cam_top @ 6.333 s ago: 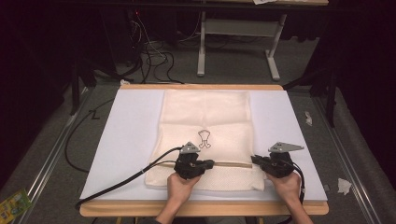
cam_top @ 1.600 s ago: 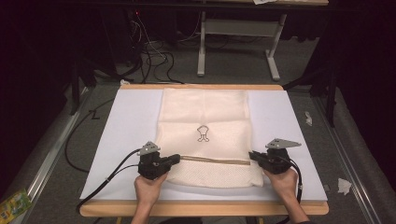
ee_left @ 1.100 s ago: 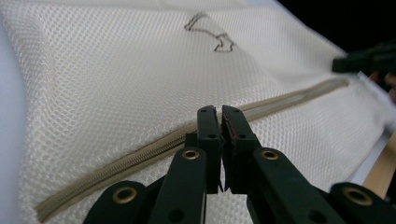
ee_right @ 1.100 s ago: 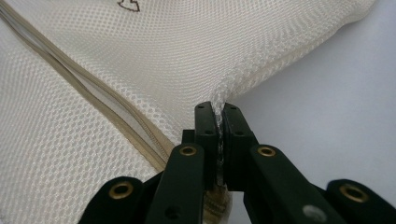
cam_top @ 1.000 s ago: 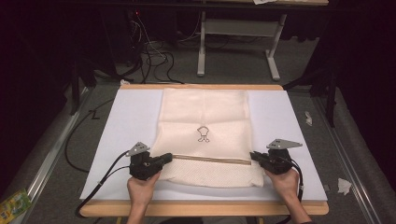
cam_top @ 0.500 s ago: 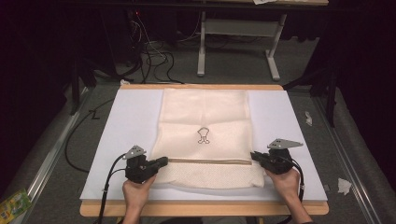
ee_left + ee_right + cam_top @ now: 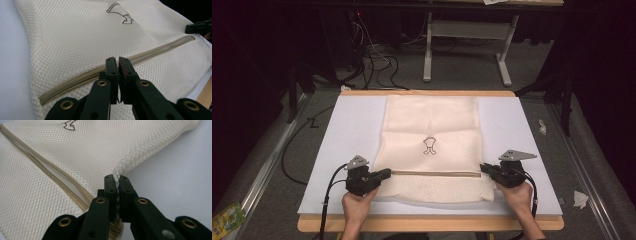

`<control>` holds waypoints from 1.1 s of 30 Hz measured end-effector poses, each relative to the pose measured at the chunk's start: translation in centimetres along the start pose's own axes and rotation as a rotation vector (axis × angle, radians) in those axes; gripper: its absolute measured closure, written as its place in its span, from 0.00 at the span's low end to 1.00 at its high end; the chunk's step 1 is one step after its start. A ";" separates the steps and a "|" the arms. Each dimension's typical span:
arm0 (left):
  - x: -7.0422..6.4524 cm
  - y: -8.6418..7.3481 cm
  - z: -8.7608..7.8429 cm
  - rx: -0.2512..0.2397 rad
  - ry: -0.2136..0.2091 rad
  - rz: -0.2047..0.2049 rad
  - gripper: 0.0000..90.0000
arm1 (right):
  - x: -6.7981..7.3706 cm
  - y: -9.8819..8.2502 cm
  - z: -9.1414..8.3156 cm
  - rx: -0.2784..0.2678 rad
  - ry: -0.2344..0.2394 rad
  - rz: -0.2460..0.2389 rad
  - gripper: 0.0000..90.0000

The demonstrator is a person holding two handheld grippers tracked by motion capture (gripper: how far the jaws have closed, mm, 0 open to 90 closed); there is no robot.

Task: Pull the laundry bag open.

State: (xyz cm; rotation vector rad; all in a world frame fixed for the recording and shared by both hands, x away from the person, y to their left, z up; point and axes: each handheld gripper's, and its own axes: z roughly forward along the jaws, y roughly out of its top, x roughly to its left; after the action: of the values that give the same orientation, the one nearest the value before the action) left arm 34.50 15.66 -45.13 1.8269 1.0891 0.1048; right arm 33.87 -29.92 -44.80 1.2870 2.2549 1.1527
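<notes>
A cream mesh bag [image 7: 432, 125] with a small dark emblem [image 7: 429, 145] lies flat on the white mat [image 7: 352, 125]. A tan zipper [image 7: 437, 173] runs across its near part. My left gripper [image 7: 385, 173] is shut at the zipper's left end, pointing right. In the left gripper view its tips [image 7: 117, 60] lie over the zipper [image 7: 75, 81], and I see nothing between them. My right gripper [image 7: 483, 166] is shut at the zipper's right end. The right gripper view shows it [image 7: 116, 178] pinching the bag's mesh edge [image 7: 125, 165], with the zipper [image 7: 50, 172] gaping slightly beside it.
The mat covers a wooden table whose front edge [image 7: 427, 224] is near the person's hands. Beyond the table are cables [image 7: 377, 55] and a metal frame [image 7: 427, 50] on the floor. Paper scraps [image 7: 580, 199] lie at the right, a green packet [image 7: 227, 220] at the lower left.
My left gripper has slid from the middle of the zipper to the bag's left edge, with little movement in the last second. The right gripper has stayed put.
</notes>
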 end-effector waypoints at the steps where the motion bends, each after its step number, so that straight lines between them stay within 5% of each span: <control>1: 0.0 0.0 0.0 0.001 0.002 -0.002 0.97 | 0.0 0.0 0.1 0.002 0.002 0.002 0.98; 12: 1.3 -0.1 -0.8 0.033 0.035 -0.004 0.97 | -0.6 0.0 -0.1 0.023 -0.025 -0.007 0.98; 33: 2.8 0.6 -2.9 -0.020 0.080 -0.040 0.97 | -0.5 0.7 -0.3 0.008 -0.032 0.001 0.98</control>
State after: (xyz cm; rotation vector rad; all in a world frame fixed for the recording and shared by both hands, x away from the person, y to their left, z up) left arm 35.12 19.60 -44.18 1.7956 1.1756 0.1652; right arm 34.41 -30.30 -44.19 1.3011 2.2383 1.1164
